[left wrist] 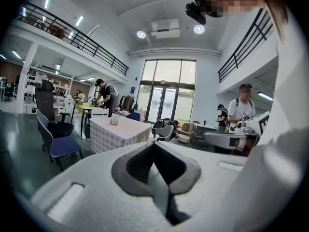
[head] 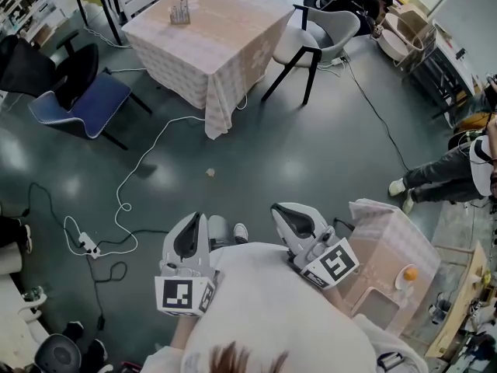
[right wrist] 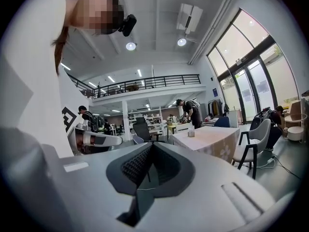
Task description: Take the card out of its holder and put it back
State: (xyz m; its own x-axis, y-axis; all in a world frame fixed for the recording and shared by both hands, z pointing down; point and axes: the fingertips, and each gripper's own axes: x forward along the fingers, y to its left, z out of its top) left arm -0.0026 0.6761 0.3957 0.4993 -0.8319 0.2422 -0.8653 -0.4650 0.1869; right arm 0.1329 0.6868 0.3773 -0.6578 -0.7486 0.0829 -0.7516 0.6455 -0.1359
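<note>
Card holder (head: 180, 12) atop the far table (head: 233, 41)

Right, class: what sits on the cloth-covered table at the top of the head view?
A small clear holder stands near the left edge of the table; nothing else shows on it. Its cloth hides the tabletop and legs. The holder's contents are too small to tell.

The right gripper (right wrist: 152, 148) points level across a large hall, its jaws pressed together with nothing between them. Beyond stands a cloth-covered desk (right wrist: 215, 143) with a small holder (right wrist: 191, 131) near its left edge. A grey chair (right wrist: 252, 146) sits at its right edge. The left gripper (right wrist: 99, 139) shows at far left.
</note>
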